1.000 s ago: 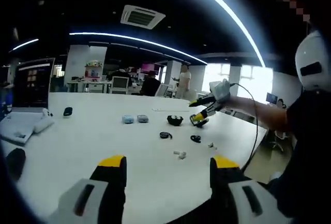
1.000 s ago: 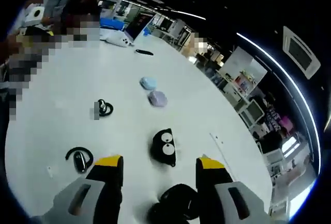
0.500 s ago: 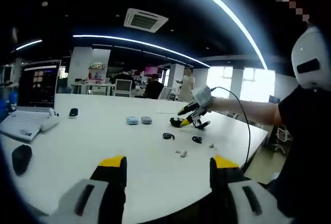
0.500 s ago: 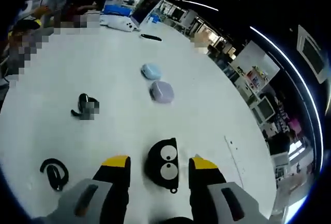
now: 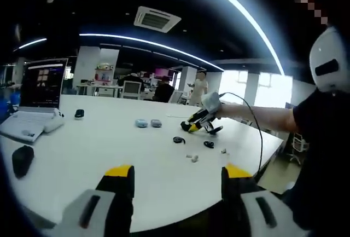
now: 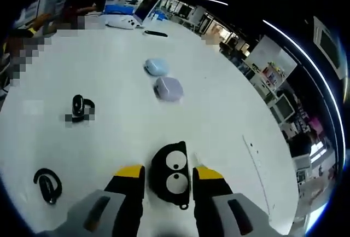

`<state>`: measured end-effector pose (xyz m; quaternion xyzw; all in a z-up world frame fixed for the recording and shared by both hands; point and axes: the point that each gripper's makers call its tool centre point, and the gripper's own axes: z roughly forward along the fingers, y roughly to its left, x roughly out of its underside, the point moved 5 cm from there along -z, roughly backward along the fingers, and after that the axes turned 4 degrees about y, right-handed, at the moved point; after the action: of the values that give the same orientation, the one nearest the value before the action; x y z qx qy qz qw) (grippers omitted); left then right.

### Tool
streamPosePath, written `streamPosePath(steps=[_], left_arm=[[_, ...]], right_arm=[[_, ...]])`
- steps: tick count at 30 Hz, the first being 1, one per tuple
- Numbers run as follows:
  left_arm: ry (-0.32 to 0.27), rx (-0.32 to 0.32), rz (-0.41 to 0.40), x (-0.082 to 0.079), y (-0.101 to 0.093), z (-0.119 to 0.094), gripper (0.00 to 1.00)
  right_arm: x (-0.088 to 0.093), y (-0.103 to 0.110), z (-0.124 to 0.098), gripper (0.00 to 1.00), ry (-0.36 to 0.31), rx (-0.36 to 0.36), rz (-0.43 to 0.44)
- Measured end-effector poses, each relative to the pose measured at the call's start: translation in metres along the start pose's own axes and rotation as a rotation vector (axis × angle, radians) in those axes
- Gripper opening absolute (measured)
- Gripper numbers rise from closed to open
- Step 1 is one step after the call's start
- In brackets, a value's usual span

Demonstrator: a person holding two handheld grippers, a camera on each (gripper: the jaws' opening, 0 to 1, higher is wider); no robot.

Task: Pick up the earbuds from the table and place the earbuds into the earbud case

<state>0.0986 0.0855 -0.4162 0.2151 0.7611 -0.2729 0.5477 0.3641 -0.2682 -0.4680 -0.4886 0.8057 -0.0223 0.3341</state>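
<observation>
Black, with two white eye-like sockets, the earbud case (image 6: 170,174) sits on the white table (image 6: 109,138) squarely between my right gripper's (image 6: 165,175) yellow-tipped jaws, which have closed to just beside its flanks; I cannot confirm contact. Two black ear-hook earbuds (image 6: 48,185) lie to the view's left of that gripper, one near, one (image 6: 80,107) further out. Two pale cases (image 6: 167,88) lie beyond, well apart. My left gripper (image 5: 176,175) hangs back with jaws wide and holding nothing. I judge the right hand is nearer the earbuds.
</observation>
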Motion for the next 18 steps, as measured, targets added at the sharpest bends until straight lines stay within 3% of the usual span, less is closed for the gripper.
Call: streamPosePath(steps=[7, 18], left_arm=[[0.012, 0.013, 0.006, 0.000, -0.006, 0.004, 0.65], [0.025, 0.045, 0.017, -0.005, -0.019, 0.017, 0.65]], right_arm=[[-0.001, 0.004, -0.004, 0.28, -0.018, 0.015, -0.005], [-0.001, -0.007, -0.004, 0.26, -0.055, 0.072, -0.065]])
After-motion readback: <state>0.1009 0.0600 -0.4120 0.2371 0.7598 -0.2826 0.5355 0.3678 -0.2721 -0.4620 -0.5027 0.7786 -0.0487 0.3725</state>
